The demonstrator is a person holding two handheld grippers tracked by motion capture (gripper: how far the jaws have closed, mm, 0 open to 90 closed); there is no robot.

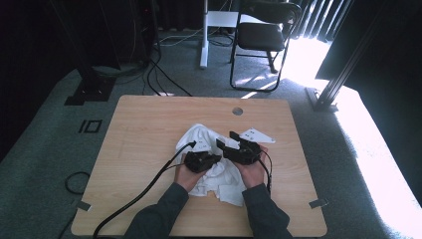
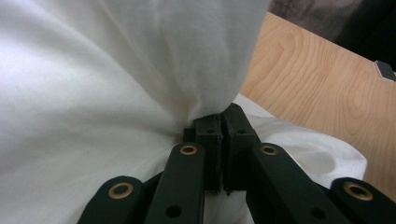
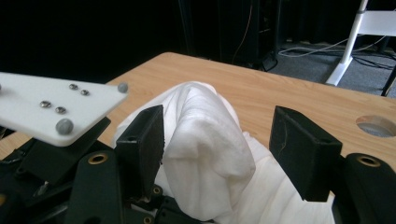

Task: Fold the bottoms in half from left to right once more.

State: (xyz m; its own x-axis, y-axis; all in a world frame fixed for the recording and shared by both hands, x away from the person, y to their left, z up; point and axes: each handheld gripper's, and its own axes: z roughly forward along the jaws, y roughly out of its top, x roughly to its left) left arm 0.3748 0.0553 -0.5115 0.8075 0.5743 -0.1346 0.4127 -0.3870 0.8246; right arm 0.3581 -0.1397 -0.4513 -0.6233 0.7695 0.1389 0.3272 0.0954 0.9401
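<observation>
A crumpled white cloth (image 1: 226, 185) lies in the middle of the wooden table (image 1: 144, 129), between the person's two hands. My left gripper (image 1: 216, 158) is shut on a bunch of it; in the left gripper view the pads (image 2: 208, 127) meet with white cloth (image 2: 116, 70) pinched at their tips. My right gripper (image 1: 227, 141) is just right of it. In the right gripper view its jaws stand wide apart, and a raised fold of cloth (image 3: 205, 140) stands between the pads (image 3: 147, 128), brushing the left one. The left gripper's white plate (image 3: 56, 105) shows at the left there.
A round cable hole (image 1: 238, 111) sits near the table's far edge. Beyond the table stand a black folding chair (image 1: 263, 35) and a white desk leg (image 1: 204, 35), with cables across the carpet. Bare wood (image 1: 134, 149) lies left of the cloth.
</observation>
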